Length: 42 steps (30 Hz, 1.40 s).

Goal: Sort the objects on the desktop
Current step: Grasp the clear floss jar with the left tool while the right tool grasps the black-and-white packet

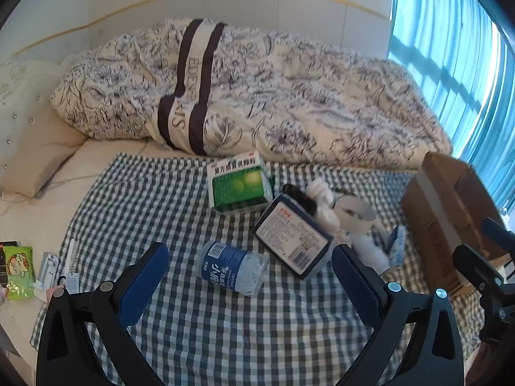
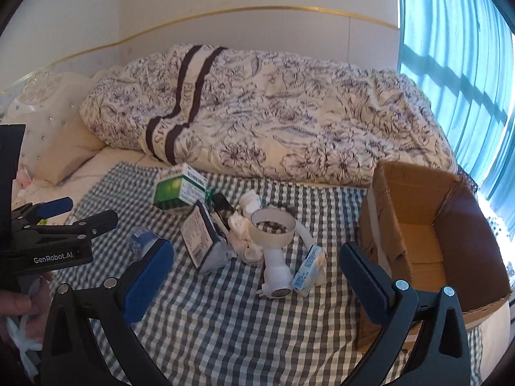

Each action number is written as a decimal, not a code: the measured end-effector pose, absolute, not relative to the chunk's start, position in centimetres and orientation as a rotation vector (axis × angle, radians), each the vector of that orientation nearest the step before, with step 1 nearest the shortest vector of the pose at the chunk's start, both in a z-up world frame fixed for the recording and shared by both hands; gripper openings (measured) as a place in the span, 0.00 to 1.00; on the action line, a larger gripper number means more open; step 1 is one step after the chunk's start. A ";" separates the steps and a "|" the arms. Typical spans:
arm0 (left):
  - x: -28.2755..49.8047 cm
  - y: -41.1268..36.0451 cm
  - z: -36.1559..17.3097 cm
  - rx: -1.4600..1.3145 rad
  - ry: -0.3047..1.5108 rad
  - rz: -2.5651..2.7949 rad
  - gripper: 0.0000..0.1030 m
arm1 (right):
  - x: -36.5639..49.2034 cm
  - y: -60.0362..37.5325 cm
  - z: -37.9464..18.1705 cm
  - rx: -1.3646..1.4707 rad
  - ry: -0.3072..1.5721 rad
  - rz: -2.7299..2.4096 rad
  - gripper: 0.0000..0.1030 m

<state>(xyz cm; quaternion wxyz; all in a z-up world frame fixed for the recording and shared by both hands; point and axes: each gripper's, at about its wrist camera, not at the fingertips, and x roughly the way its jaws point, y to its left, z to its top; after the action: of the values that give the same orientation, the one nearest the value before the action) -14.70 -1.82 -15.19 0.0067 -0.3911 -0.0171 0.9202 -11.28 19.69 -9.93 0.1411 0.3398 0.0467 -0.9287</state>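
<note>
We hold 2 grippers, both spread wide and empty: the left gripper (image 1: 249, 284) hovers over 1 clear jar (image 1: 232, 267) lying on the checked cloth (image 1: 199, 337). Rightward we count 1 green box (image 1: 238, 181), 1 dark box (image 1: 294, 236), 1 tape roll (image 2: 273, 226), 1 small blue-white carton (image 2: 307, 268), then 1 open cardboard box (image 2: 428, 241) beside the right gripper (image 2: 257, 281).

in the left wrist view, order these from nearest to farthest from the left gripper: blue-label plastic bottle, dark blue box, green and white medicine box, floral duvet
1. Blue-label plastic bottle, lying ahead of the left gripper.
2. Dark blue box, ahead-right.
3. Green and white medicine box, farther back.
4. Floral duvet, at the back.
</note>
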 end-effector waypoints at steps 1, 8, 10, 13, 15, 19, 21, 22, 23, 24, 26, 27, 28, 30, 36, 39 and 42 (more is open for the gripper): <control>-15.1 -1.9 -15.8 -1.242 -0.051 2.876 1.00 | -11.5 19.7 -10.2 0.990 0.134 -2.674 1.00; -17.5 -3.1 -20.2 -1.373 -0.076 2.835 1.00 | -13.4 18.9 -13.2 1.057 0.126 -2.614 1.00; -17.9 -3.2 -21.1 -1.402 -0.070 2.826 1.00 | -13.9 18.6 -14.1 1.079 0.118 -2.587 1.00; -18.5 -3.4 -22.7 -1.450 -0.074 2.802 1.00 | -14.4 18.0 -15.2 1.092 0.119 -2.562 1.00; -18.9 -3.5 -23.5 -1.473 -0.088 2.791 1.00 | -14.9 17.7 -16.2 1.114 0.146 -2.568 1.00; -20.1 -3.5 -25.1 -1.534 -0.116 2.786 1.00 | -15.7 18.1 -17.7 1.167 0.127 -2.555 1.00; -20.7 -3.7 -25.8 -1.572 -0.143 2.782 1.00 | -16.1 18.5 -18.3 1.191 0.100 -2.546 1.00; -21.1 -3.8 -26.3 -1.596 -0.167 2.777 1.00 | -16.3 18.6 -18.5 1.199 0.094 -2.545 1.00; -21.4 -3.8 -26.5 -1.608 -0.189 2.773 1.00 | -16.5 18.7 -18.8 1.209 0.089 -2.544 1.00; -21.6 -3.9 -26.7 -1.619 -0.215 2.771 1.00 | -16.7 18.8 -19.0 1.212 0.087 -2.544 1.00; -22.1 -4.1 -27.0 -1.649 -0.285 2.778 1.00 | -17.0 18.8 -19.4 1.220 0.089 -2.542 1.00; -22.4 -4.3 -27.2 -1.674 -0.330 2.786 1.00 | -17.2 18.7 -19.6 1.225 0.092 -2.540 1.00; -22.8 -4.6 -27.4 -1.709 -0.397 2.793 1.00 | -17.2 18.7 -19.8 1.227 0.093 -2.538 1.00; -23.4 -5.0 -27.8 -1.765 -0.519 2.787 1.00 | -17.5 18.5 -20.2 1.232 0.103 -2.533 1.00; -24.7 -4.6 -28.9 -1.851 -0.624 2.811 1.00 | -18.3 18.7 -21.3 1.255 0.107 -2.515 1.00; -25.3 -4.9 -29.8 -1.877 -0.696 2.778 1.00 | -18.6 19.2 -21.8 1.250 0.086 -2.511 1.00; -26.0 -5.1 -31.5 -1.930 -0.747 2.723 1.00 | -18.4 19.8 -21.8 1.206 0.043 -2.505 1.00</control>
<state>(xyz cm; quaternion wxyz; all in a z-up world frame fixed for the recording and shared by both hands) -26.01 -5.07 -31.48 -0.1389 -0.5590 -0.2163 0.7884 -18.43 19.77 -21.84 0.1798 0.4266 0.0153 -0.8863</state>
